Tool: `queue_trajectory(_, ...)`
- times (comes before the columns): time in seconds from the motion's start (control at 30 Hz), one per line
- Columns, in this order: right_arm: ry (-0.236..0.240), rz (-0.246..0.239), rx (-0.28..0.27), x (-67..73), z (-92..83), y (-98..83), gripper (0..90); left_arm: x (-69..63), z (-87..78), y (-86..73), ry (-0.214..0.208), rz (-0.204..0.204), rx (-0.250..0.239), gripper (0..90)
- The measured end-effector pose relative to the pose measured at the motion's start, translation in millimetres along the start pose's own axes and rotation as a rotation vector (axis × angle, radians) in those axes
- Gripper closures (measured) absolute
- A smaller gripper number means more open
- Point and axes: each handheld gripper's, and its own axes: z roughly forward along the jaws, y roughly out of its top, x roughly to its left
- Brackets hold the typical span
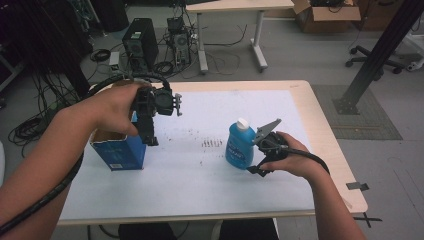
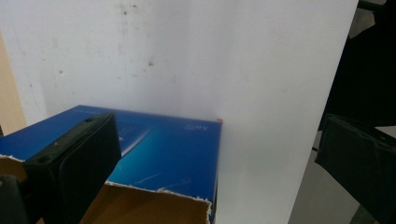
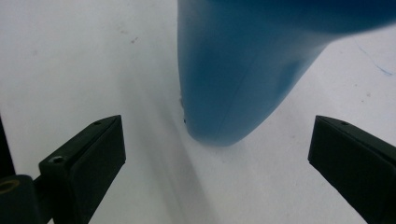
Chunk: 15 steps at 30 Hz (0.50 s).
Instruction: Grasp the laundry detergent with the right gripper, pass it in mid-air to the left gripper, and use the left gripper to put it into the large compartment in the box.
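1. My right gripper (image 1: pixel 256 169) sits low at the near right of the table, jaws spread wide with nothing between them. In the right gripper view the blue bottle (image 3: pixel 243 70) stands just ahead of the gap, not touched by either jaw.
2. The bottle (image 1: pixel 239 145) stands upright on the white sheet, long axis vertical, white cap (image 1: pixel 243 123) at the top, just to the left of my right hand (image 1: pixel 292 160).
3. My left gripper (image 1: pixel 150 135) is held above the table at the left, pointing down, jaws spread and empty. In the left gripper view one jaw hangs over the blue cardboard box (image 2: pixel 154 154), the other over bare sheet beside it.
4. The box (image 1: pixel 120 152) stands at the near left of the sheet with its torn top open, brown inside.
5. The white sheet (image 1: pixel 200 175) covers most of the light wooden table (image 1: pixel 325 145); a patch of small dark marks (image 1: pixel 211 143) lies between box and bottle.
6. Beyond the table, on the grey floor: a black computer tower (image 1: pixel 140 45) among tangled cables, a second desk (image 1: pixel 235 7), a cardboard carton (image 1: pixel 325 15), an office chair base (image 1: pixel 375 62) and a black slanted beam (image 1: pixel 380 50).
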Motion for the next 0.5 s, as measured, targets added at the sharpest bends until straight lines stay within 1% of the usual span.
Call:
queue_trajectory(0.2,-0.003,0.018,-0.056,1.2,5.7,-2.2,3.8,-0.9,1.2,1.3,-0.004,0.007,0.004,0.2)
queue_trajectory(0.4,-0.005,0.049,-0.123,3.0,13.5,-4.6,3.7,0.0,2.6,0.5,-0.005,0.006,0.006,0.2)
queue_trajectory(0.5,-0.02,0.058,-0.148,4.1,18.1,-5.0,3.5,0.3,3.0,0.2,-0.005,0.004,0.002,0.2)
